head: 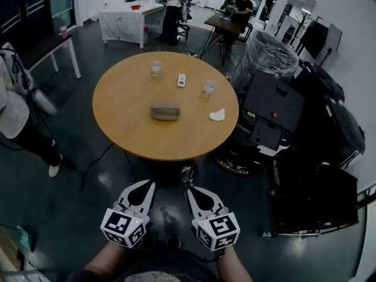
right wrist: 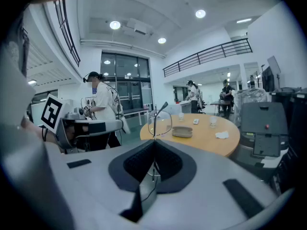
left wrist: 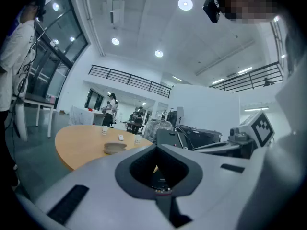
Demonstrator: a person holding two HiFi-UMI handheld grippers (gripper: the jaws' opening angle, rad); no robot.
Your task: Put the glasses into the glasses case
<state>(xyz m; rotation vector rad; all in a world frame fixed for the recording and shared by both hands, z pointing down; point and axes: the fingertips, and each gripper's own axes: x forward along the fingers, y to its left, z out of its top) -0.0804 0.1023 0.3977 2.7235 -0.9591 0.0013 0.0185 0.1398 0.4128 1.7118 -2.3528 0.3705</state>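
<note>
With jaws clamped on the glasses (right wrist: 160, 123), the right gripper (head: 197, 196) hangs beside the left gripper (head: 143, 191), jaws together and empty, both well short of the case (head: 165, 111) lying crosswise on the table (head: 117, 131) straight ahead.

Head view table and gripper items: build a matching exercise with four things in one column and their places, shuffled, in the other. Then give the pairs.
Things:
1. glasses case
2. crumpled tissue
3. glasses
4. small white device

Places:
A. between the two paper cups
B. clamped in the right gripper
C. middle of the round table
D. near the table's right edge in the head view, right of the case

Pairs: 1-C, 2-D, 3-B, 4-A
</note>
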